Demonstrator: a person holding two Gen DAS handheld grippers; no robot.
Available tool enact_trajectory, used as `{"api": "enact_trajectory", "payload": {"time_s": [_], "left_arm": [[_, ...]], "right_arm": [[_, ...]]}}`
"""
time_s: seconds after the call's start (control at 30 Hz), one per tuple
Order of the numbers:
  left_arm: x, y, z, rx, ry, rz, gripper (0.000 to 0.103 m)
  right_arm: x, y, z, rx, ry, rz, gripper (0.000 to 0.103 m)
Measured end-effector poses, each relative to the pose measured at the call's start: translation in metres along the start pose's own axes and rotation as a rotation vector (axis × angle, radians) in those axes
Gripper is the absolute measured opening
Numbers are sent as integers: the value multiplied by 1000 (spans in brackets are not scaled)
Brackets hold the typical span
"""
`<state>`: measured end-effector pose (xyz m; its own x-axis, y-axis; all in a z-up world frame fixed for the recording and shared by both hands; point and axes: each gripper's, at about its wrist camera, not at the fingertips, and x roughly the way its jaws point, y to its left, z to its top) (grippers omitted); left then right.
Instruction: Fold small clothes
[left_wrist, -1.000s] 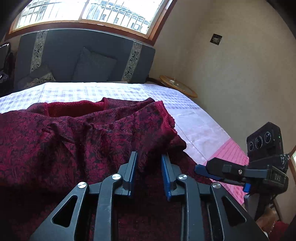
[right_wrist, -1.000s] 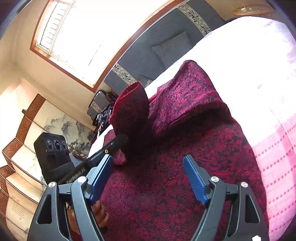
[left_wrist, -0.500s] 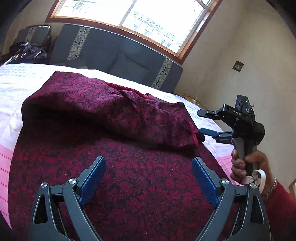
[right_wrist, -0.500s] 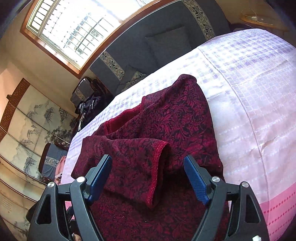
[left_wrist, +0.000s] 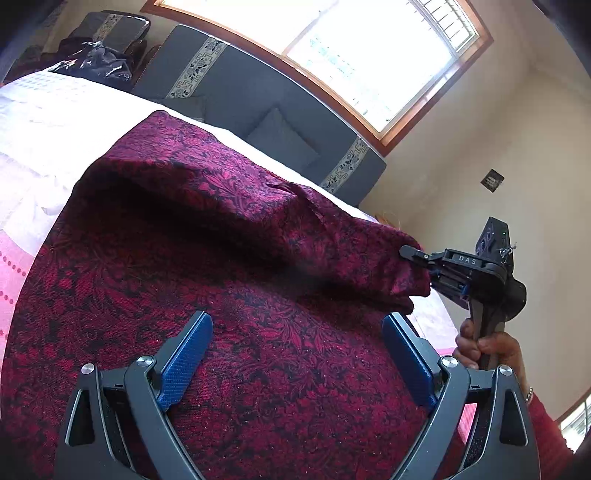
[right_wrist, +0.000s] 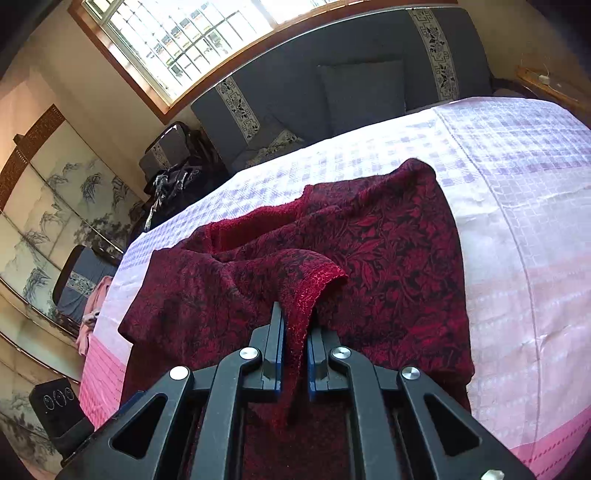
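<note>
A dark red patterned garment (left_wrist: 229, 266) lies on the bed, one sleeve folded across its body. My left gripper (left_wrist: 295, 339) is open and empty just above the garment's lower part. My right gripper (right_wrist: 294, 332) is shut on the sleeve's red cuff (right_wrist: 314, 291) and holds it above the body; it also shows in the left wrist view (left_wrist: 421, 262) at the sleeve's end. The garment's neck opening (right_wrist: 255, 229) faces the far side.
The bed has a white and lilac checked sheet (right_wrist: 517, 184) with a pink border (right_wrist: 103, 369). A grey sofa with cushions (right_wrist: 362, 92) stands behind it under a window. A small wooden table (right_wrist: 546, 85) is at the far right. A painted screen (right_wrist: 55, 199) stands at left.
My left gripper opened and let go of the garment a second ago. My right gripper moved in and closed on the sleeve's cuff.
</note>
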<state>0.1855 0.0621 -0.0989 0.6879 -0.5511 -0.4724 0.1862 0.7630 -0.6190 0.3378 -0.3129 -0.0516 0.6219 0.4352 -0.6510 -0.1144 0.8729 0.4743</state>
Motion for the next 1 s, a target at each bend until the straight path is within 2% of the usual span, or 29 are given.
{"api": "enact_trajectory", "payload": {"time_s": [0.07, 0.17, 0.47, 0.63, 0.77, 0.8, 0.9, 1.0], "left_arm": [[0, 3, -1, -13, -5, 0, 93], [1, 5, -3, -23, 1, 1, 93], [8, 5, 3, -35, 13, 11, 93], [9, 4, 4, -41, 12, 15, 93], [19, -1, 11, -3, 84, -2, 93], [20, 0, 13, -11, 85, 0, 93], [21, 12, 24, -71, 57, 8, 93], [29, 30, 41, -137, 62, 18, 93]], "right_arm": [[-10, -10, 17, 20, -36, -9, 9], [-9, -28, 28, 34, -30, -36, 9], [28, -65, 10, 116, 18, -58, 9], [36, -74, 2, 171, 23, -24, 15], [24, -74, -1, 202, 17, 40, 24], [23, -72, -2, 188, 25, 29, 26], [25, -64, -4, 132, 43, -7, 26], [29, -53, -3, 90, 53, -31, 16]]}}
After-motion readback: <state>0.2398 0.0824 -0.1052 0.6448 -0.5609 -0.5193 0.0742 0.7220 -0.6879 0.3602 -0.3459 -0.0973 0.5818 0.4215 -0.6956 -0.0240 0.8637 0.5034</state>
